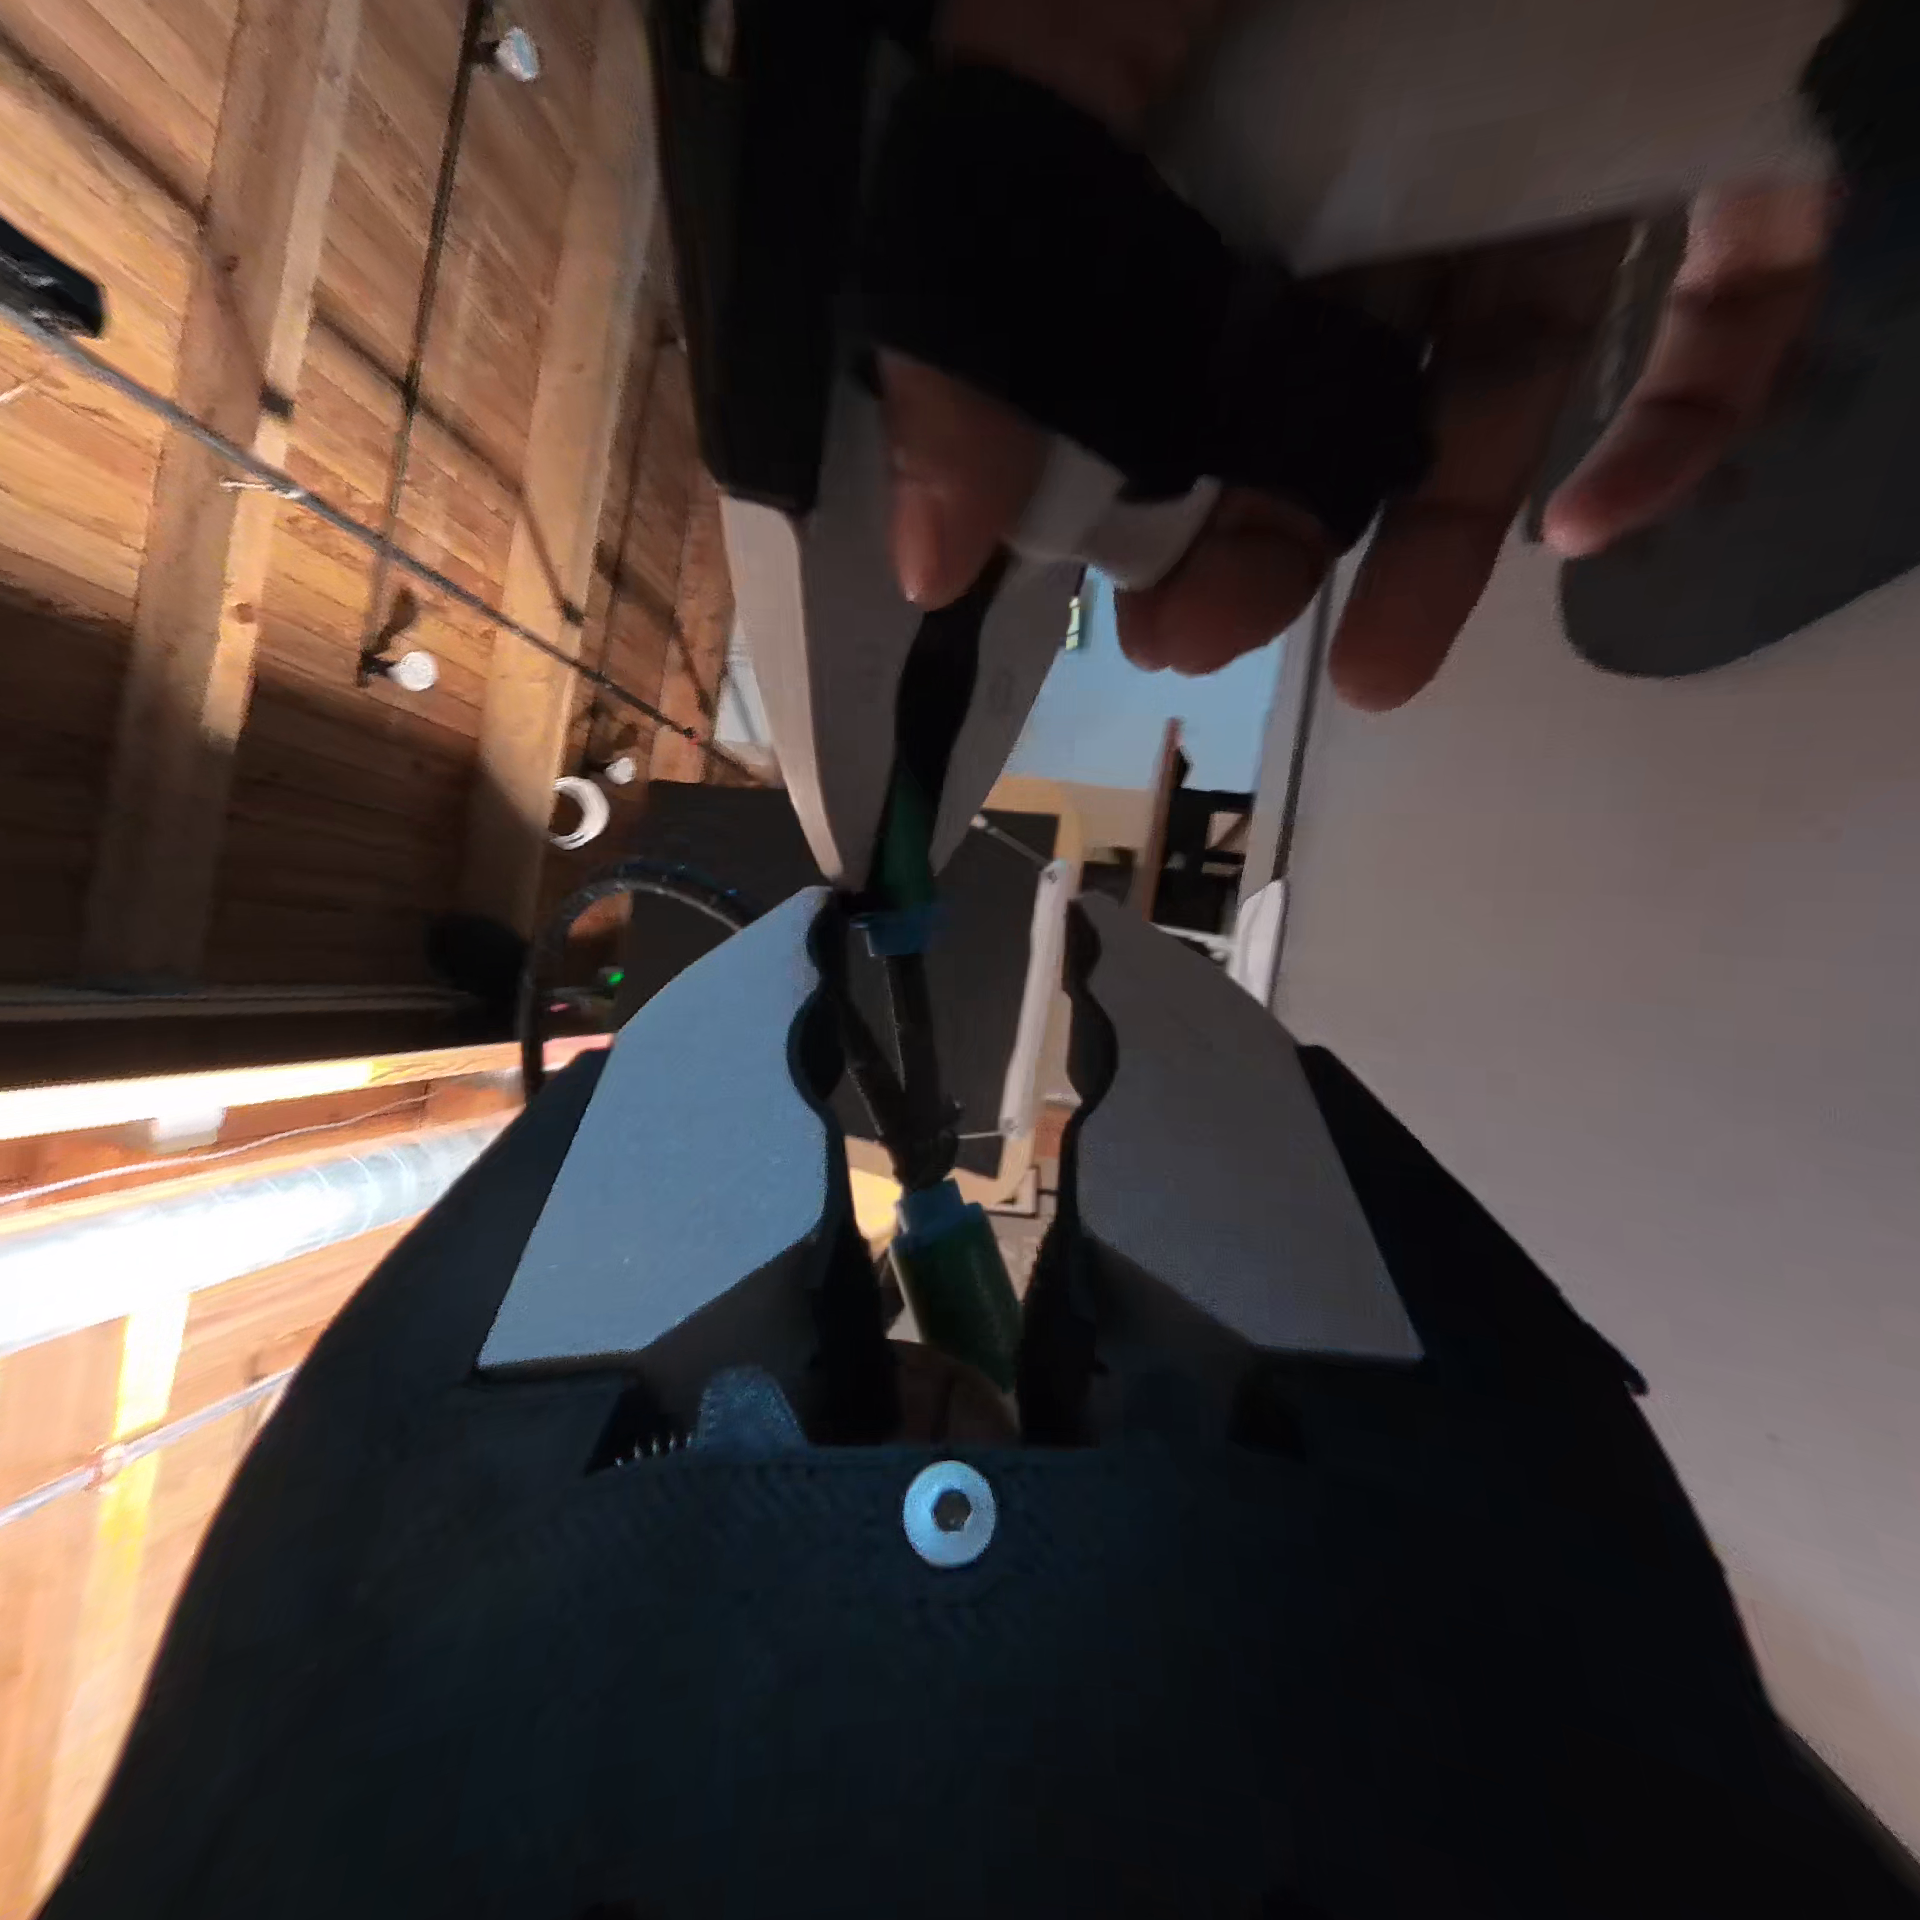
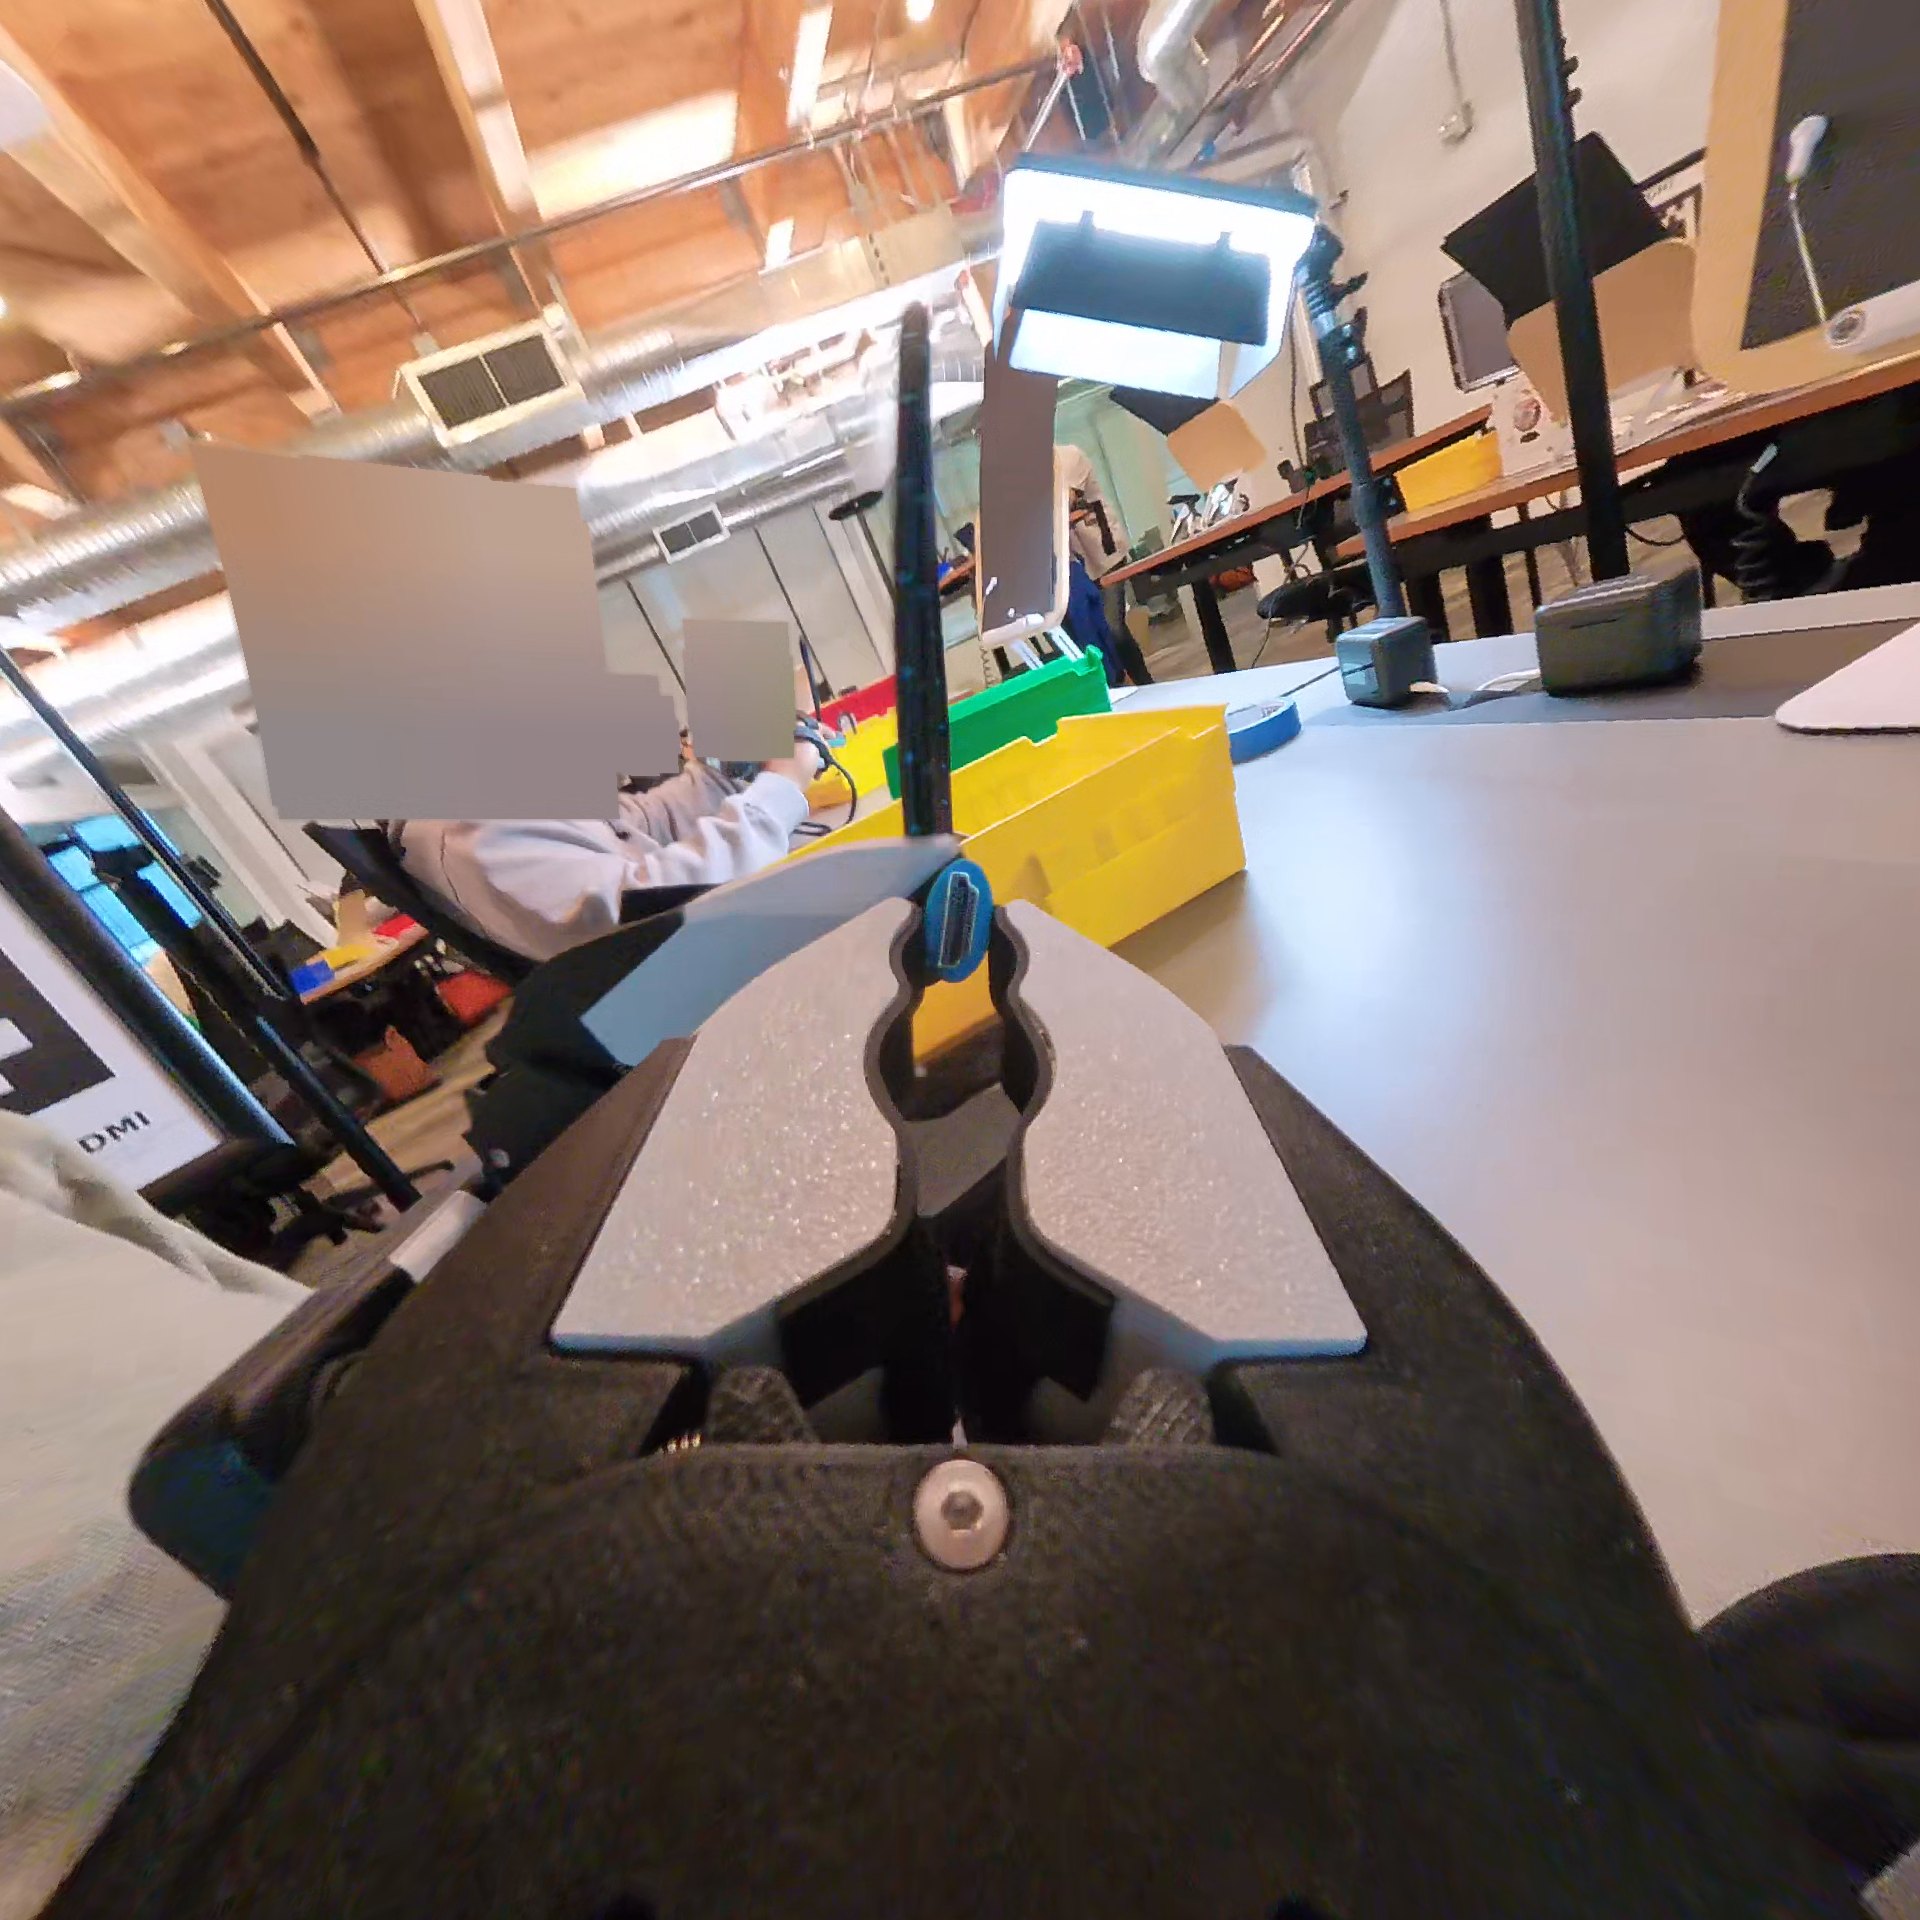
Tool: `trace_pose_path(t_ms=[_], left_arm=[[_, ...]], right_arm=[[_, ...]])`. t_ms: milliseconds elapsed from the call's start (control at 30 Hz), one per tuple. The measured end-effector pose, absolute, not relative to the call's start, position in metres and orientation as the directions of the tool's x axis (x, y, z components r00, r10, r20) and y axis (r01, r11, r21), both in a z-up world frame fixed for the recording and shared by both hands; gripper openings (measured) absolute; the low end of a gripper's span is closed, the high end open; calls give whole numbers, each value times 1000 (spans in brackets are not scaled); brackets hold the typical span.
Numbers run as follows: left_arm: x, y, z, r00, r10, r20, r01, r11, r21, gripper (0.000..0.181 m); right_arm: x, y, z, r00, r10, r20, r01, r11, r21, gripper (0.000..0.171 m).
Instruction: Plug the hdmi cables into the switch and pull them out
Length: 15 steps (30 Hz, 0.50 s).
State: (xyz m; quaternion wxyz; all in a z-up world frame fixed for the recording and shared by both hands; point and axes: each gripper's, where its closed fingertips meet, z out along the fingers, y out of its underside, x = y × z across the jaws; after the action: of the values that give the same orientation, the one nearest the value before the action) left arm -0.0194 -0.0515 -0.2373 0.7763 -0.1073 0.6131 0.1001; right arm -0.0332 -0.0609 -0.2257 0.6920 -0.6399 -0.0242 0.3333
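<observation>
In the right wrist view my right gripper (image 2: pixel 954 920) is shut on a blue HDMI plug (image 2: pixel 954 928), whose metal end faces the camera. Its black cable (image 2: pixel 920 582) rises straight up from the fingertips. In the left wrist view my left gripper (image 1: pixel 951 920) points up at the ceiling with its fingers apart. The right gripper (image 1: pixel 883 883) comes down from above, held by a hand (image 1: pixel 1226 582), with the plug (image 1: pixel 894 928) at its tips. A black cable (image 1: pixel 904 1049) and a green plug body (image 1: pixel 961 1283) lie in the gap between my left fingers. No switch is in view.
A grey table (image 2: pixel 1507 987) carries a yellow bin (image 2: pixel 1101 810), a green bin (image 2: pixel 997 707), a blue tape roll (image 2: pixel 1262 719) and small dark boxes (image 2: pixel 1616 629). A light panel (image 2: pixel 1132 281) on a stand hangs over it. A seated person (image 2: pixel 623 842) is at the left.
</observation>
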Motion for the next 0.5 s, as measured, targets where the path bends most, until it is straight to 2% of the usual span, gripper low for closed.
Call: trace_pose_path(t_ms=[133,200,333,500], left_arm=[[-24,-34,-228,330,97,-939,-365,931,-32,13],[-25,-35,-228,332,79,-940,-350,936,-45,12],[-31,-33,-223,345,142,-928,-339,941,18,9],[-36,-36,-216,353,101,-930,-297,955,-9,9]], right_arm=[[-37,-60,-228,815,475,-331,-357,-37,-933,11],[-37,-61,-228,827,469,-309,-335,-29,-942,11],[-34,-65,-218,842,466,-271,-316,18,-949,11],[-35,-71,-210,853,470,-228,-281,45,-959,11]])
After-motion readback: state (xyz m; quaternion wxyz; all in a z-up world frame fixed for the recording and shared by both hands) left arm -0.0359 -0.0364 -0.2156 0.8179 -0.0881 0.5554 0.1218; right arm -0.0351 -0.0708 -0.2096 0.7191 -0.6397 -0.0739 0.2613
